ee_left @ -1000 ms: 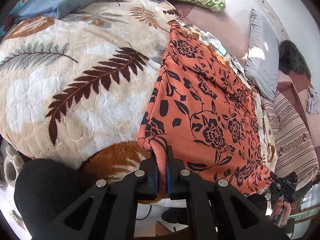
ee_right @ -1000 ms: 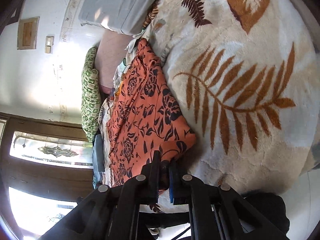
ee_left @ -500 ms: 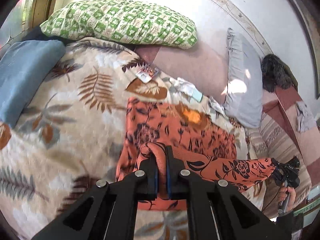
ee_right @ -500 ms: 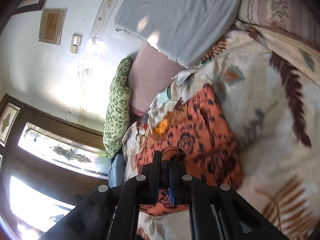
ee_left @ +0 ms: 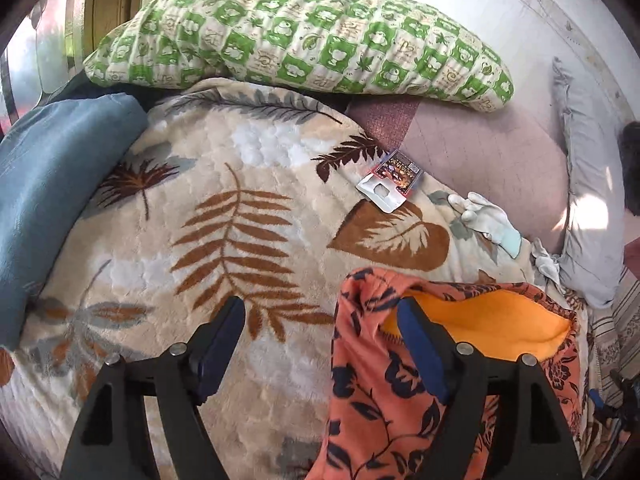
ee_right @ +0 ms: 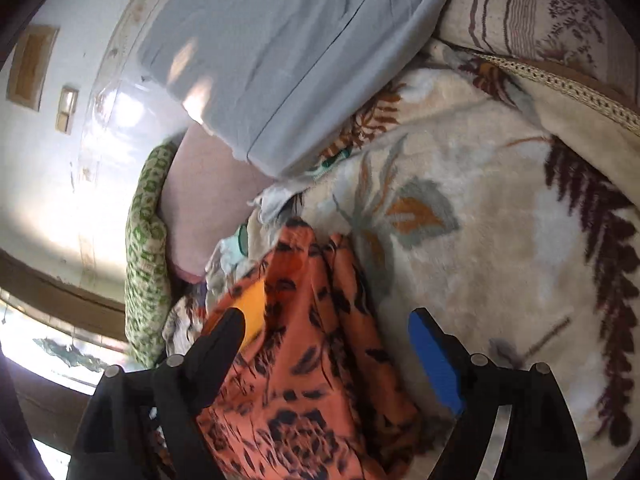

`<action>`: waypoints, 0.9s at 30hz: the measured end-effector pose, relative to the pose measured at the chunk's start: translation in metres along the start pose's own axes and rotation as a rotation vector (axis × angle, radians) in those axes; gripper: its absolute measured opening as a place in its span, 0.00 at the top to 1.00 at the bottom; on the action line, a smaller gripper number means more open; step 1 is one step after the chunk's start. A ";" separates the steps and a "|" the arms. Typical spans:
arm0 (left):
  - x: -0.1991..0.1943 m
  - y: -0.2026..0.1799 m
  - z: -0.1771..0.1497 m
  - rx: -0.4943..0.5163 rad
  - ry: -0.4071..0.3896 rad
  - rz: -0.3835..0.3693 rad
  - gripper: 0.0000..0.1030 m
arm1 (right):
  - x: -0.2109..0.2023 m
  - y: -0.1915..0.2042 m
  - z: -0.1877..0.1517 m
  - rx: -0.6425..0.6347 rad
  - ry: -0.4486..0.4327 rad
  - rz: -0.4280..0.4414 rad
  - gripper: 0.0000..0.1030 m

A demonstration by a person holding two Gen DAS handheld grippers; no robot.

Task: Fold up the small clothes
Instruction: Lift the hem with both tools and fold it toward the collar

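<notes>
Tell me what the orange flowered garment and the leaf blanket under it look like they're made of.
Garment: thin woven cloth, probably light cotton or rayon, matte; it drapes in soft folds, with a plain orange inside. Blanket: thick plush fleece, likely synthetic; fuzzy, dimpled pile.

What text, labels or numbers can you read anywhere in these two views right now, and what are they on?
No text can be read in either view.
Small printed packet on the leaf-pattern blanket: colourful print, too small and blurred to read.
Green checked pillow: squares hold pictures and character-like marks, none legible.
Orange floral garment: pattern only, no label in view.
</notes>
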State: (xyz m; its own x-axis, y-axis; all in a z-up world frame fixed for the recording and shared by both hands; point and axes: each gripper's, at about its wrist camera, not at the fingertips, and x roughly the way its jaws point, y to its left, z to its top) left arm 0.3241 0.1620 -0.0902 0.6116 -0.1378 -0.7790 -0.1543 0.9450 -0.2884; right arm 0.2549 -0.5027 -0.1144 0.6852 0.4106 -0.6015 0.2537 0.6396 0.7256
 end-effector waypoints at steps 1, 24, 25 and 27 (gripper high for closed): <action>-0.014 0.004 -0.007 -0.014 -0.016 -0.017 0.23 | -0.005 0.000 -0.012 -0.038 0.018 -0.011 0.16; 0.036 -0.033 -0.087 0.021 0.348 -0.110 0.84 | 0.089 0.036 -0.043 -0.294 0.350 -0.205 0.79; 0.034 -0.034 -0.084 0.027 0.352 -0.102 0.84 | 0.088 0.040 -0.043 -0.294 0.349 -0.217 0.81; 0.025 -0.039 -0.076 0.046 0.345 -0.094 0.85 | 0.082 0.049 -0.039 -0.287 0.348 -0.213 0.83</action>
State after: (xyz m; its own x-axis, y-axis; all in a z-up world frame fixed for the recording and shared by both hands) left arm 0.2867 0.0989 -0.1406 0.3219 -0.3091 -0.8949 -0.0704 0.9348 -0.3483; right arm 0.2966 -0.4125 -0.1412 0.3577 0.4125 -0.8378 0.1316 0.8659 0.4826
